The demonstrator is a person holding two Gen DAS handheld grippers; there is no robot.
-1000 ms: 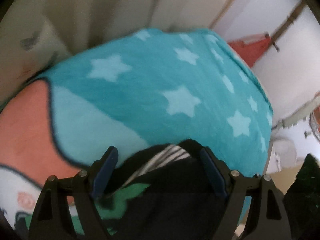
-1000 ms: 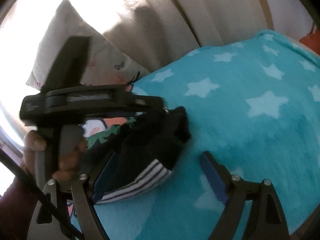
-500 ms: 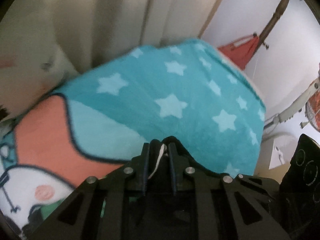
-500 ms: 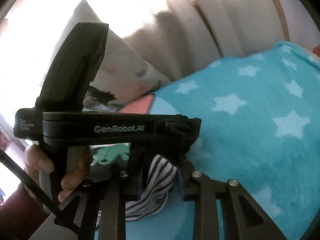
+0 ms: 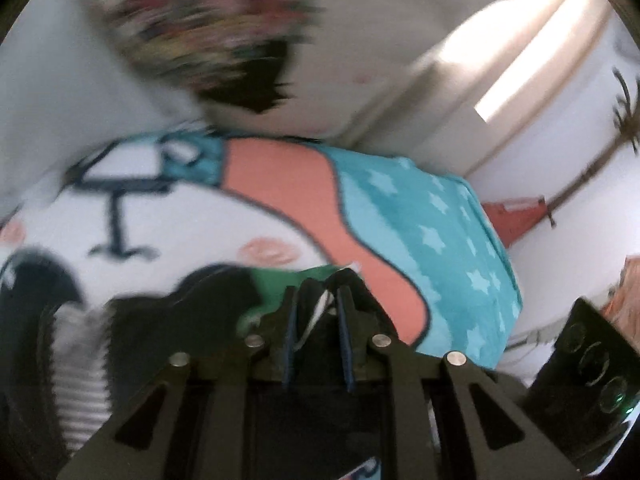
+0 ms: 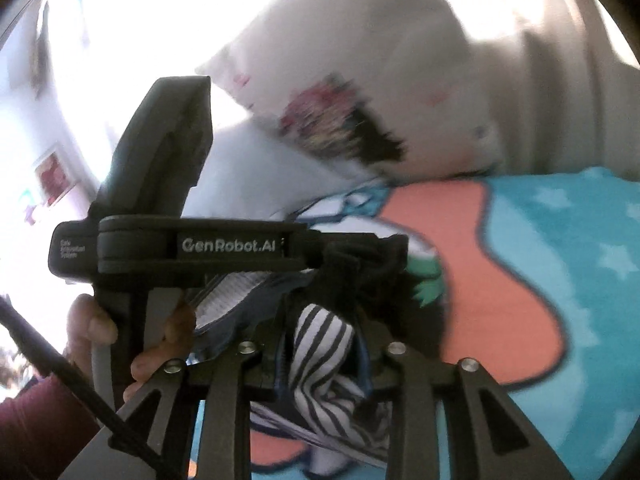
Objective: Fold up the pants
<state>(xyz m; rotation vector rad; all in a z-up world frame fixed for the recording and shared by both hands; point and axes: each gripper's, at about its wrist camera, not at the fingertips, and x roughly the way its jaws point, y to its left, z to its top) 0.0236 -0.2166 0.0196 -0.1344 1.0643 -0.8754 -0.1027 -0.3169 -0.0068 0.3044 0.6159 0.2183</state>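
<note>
Black pants [image 6: 320,344] with a striped white lining hang bunched between both grippers above the bed. The right gripper [image 6: 324,344], its fingers just eased slightly wider, pinches the striped fold; the left gripper [image 5: 318,308] is clamped on a dark edge. Below lies a teal star blanket [image 5: 452,248], pillows [image 6: 420,92] behind.

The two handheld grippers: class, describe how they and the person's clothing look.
Both the left gripper and the right gripper are matte black with blue-edged pads and silver screws. The left one reads "GenRobot.AI" in pale lettering. A black cable crosses a maroon sleeve.
</note>
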